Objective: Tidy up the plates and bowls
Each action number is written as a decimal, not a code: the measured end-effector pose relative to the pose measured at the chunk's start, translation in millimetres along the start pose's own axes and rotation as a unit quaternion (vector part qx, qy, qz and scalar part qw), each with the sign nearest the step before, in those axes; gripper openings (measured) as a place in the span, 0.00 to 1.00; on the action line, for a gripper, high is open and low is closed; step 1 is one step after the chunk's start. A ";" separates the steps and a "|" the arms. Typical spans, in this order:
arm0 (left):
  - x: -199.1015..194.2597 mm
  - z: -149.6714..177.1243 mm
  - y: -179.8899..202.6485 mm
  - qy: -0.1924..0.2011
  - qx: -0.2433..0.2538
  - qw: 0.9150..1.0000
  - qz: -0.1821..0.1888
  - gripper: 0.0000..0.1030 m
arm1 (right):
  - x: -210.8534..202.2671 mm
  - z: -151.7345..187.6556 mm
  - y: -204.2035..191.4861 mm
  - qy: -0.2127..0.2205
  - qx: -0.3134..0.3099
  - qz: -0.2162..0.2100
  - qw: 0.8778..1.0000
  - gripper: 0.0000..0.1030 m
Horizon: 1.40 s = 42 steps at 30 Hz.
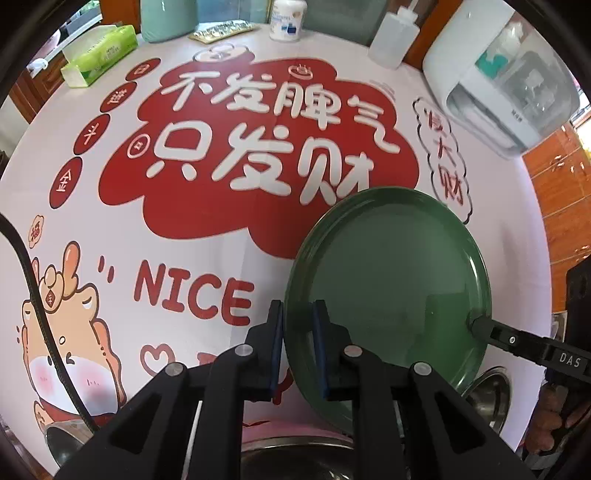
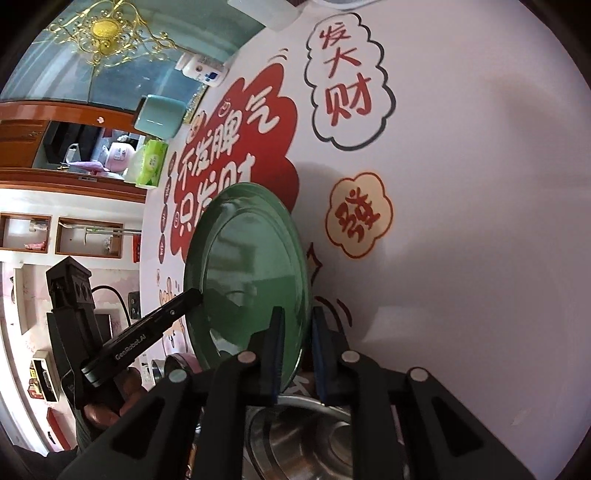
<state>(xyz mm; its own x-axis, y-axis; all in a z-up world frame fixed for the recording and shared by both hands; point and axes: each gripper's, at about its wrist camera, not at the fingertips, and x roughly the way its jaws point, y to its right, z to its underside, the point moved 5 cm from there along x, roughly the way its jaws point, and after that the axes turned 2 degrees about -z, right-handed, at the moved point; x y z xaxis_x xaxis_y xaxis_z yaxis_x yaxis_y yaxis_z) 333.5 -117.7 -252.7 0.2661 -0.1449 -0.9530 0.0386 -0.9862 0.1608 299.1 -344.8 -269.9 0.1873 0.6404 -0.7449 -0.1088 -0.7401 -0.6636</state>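
Observation:
A round dark green plate (image 1: 388, 280) (image 2: 251, 258) is held tilted above the printed tablecloth (image 1: 207, 229). My left gripper (image 1: 298, 325) is shut on its left rim, blue pads on either side of the edge. My right gripper (image 2: 298, 325) grips the opposite rim the same way; its black tip (image 1: 474, 323) shows at the plate's right edge in the left wrist view. The left gripper (image 2: 197, 295) reaches the plate from the left in the right wrist view, a hand below it. Steel bowls (image 1: 295, 454) (image 2: 306, 435) lie beneath the plate, partly hidden by the grippers.
Another steel bowl (image 1: 491, 391) sits under the plate's right side and one (image 1: 62, 439) at the lower left. At the table's far edge stand a green tissue pack (image 1: 99, 51), a teal cup (image 1: 168, 18), a white jar (image 1: 288, 18), a squeeze bottle (image 1: 393, 37) and a white appliance (image 1: 498, 85).

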 end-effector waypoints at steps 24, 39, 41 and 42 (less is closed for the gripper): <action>-84.6 16.3 -9.5 0.107 -0.019 0.994 0.013 0.13 | -24.7 15.6 -50.5 0.016 -0.062 -0.012 0.998 0.14; -145.1 75.3 -22.7 0.141 -0.035 0.989 0.013 0.13 | -63.2 60.3 -89.5 0.038 -0.114 -0.024 0.993 0.14; -154.9 82.7 -24.6 0.149 -0.038 0.988 0.017 0.13 | -66.7 69.1 -94.6 0.039 -0.121 -0.023 0.992 0.14; -159.9 86.6 -25.7 0.153 -0.039 0.987 0.018 0.13 | -68.3 73.1 -96.8 0.039 -0.124 -0.022 0.991 0.14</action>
<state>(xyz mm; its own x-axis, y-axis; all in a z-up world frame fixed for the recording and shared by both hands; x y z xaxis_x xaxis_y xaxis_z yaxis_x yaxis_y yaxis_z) 206.5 -76.1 -126.8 0.5476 -0.1375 -0.8254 0.0945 -0.9699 0.2243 225.5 -301.8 -159.8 0.2628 0.6622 -0.7017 0.1434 -0.7461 -0.6503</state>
